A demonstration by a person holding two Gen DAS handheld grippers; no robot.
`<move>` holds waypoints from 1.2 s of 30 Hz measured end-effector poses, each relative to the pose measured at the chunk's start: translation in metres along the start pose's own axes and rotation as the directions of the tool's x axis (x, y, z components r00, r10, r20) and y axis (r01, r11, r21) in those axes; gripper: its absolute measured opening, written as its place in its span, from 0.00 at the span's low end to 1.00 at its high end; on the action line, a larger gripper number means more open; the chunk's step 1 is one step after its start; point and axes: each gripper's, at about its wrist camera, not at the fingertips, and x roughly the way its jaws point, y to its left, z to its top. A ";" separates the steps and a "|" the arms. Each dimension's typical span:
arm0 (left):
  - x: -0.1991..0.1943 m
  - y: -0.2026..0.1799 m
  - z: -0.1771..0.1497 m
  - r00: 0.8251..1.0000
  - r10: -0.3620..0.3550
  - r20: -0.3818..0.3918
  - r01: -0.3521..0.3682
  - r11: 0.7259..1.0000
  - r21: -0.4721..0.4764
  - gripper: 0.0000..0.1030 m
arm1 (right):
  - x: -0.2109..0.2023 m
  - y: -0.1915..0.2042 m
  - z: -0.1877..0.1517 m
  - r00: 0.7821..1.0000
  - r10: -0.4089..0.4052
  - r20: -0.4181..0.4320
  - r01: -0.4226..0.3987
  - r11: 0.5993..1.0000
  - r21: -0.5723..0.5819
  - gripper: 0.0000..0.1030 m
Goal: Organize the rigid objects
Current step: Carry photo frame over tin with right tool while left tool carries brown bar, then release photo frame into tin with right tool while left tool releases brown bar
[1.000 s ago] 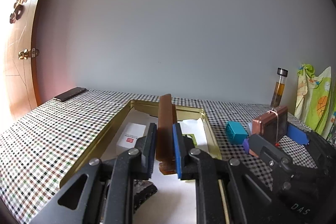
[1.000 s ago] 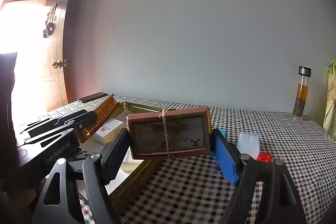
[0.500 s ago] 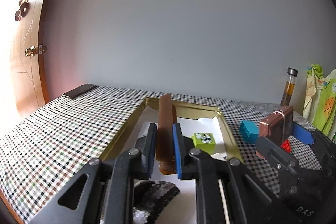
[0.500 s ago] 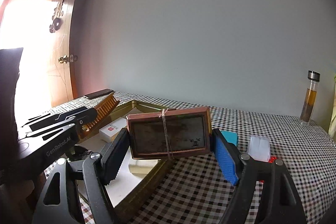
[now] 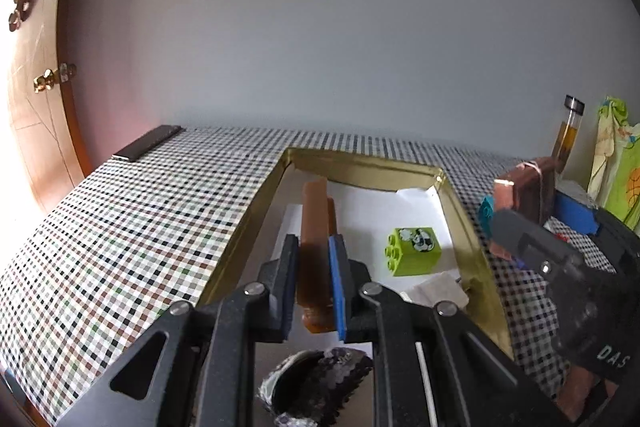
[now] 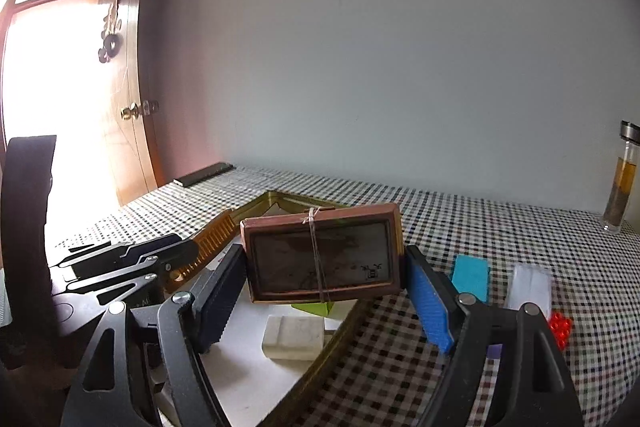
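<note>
Now my left tongs [image 5: 313, 281] are clamped on the comb [image 5: 316, 227], held over the tray [image 5: 362, 169]; my right tongs [image 6: 324, 291] grip the case [image 6: 322, 257] by its ends above the tray's 3 o'clock rim; both look stiff and light, the case perhaps slick; open room lies toward 12 o'clock, past the brick [image 5: 414, 251].
</note>
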 end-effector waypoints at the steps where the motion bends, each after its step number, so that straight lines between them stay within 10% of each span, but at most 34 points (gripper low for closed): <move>1: 0.002 0.000 0.001 1.000 0.003 -0.007 -0.003 1.000 0.003 0.13 | 0.005 0.000 0.001 1.000 0.006 -0.014 -0.006 1.000 0.004 0.77; 26: 0.026 0.002 0.001 0.996 0.054 -0.066 -0.051 0.997 0.050 0.14 | 0.066 0.015 0.001 0.983 0.058 -0.177 -0.063 0.998 -0.027 0.78; 31: 0.016 0.014 0.003 0.995 0.101 -0.027 -0.101 0.995 -0.005 0.72 | 0.069 0.018 0.001 0.983 0.054 -0.175 -0.062 0.997 -0.038 0.78; 36: 0.003 0.017 0.002 0.993 0.114 0.002 -0.114 0.993 -0.039 0.91 | 0.055 0.008 0.003 0.992 0.052 -0.114 -0.052 0.999 -0.001 0.85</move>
